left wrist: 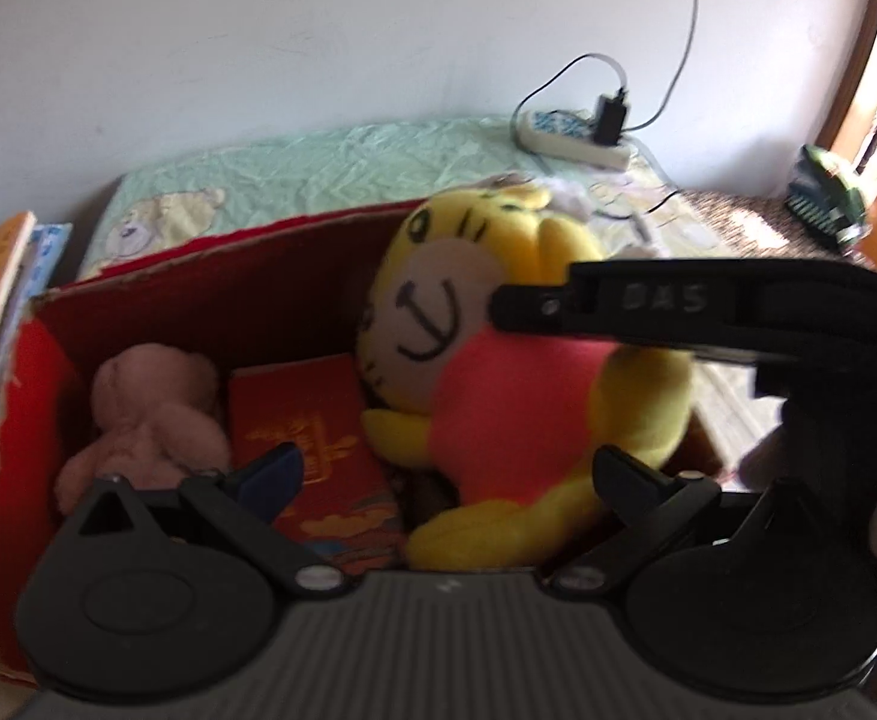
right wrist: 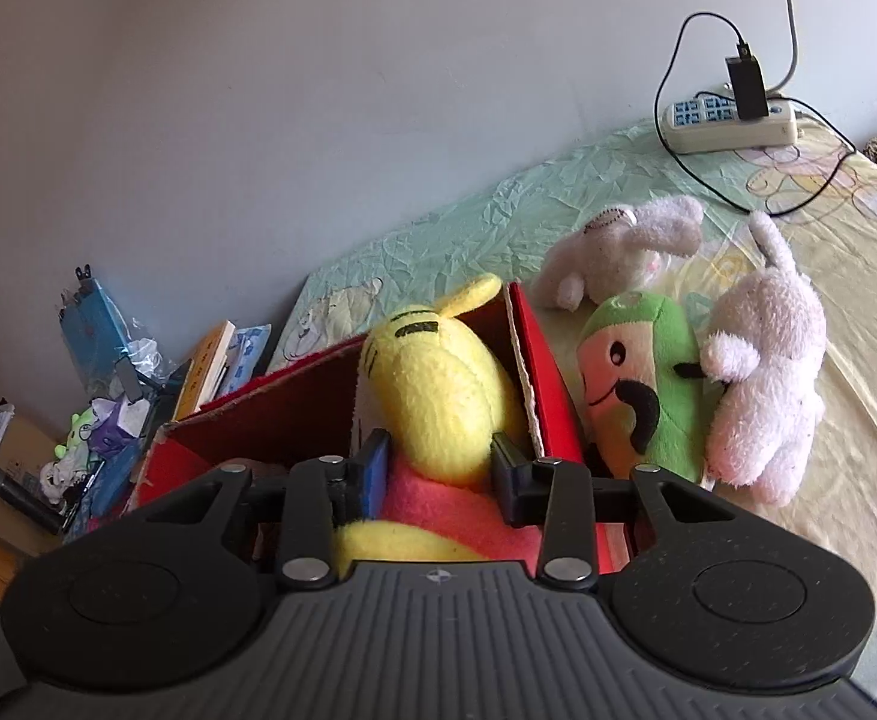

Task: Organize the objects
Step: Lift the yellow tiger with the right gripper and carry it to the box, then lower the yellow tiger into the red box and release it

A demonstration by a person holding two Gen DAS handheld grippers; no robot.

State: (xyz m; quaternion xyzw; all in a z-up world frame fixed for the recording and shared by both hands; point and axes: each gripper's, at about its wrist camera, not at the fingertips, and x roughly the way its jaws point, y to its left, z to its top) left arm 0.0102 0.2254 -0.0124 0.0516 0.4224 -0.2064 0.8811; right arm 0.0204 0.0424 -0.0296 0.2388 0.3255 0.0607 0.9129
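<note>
Between right tongs (right wrist: 441,471), tiger plush (right wrist: 438,396).

The yellow plush tiger's (right wrist: 438,402) lower body is hidden behind the right hand-held gripper (right wrist: 441,468). The box's (left wrist: 12,420) near wall is cut off; the left view is blurred.

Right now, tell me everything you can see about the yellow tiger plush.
The yellow tiger plush is a soft fleece toy with black stripe marks on its head, a pale face with a stitched smile, a pink-red shirt and yellow limbs. It sits tilted in the right end of the red cardboard box, head above the rim, partly over a red packet. The right gripper is shut on it at the neck; the left gripper is open near its legs.
</note>
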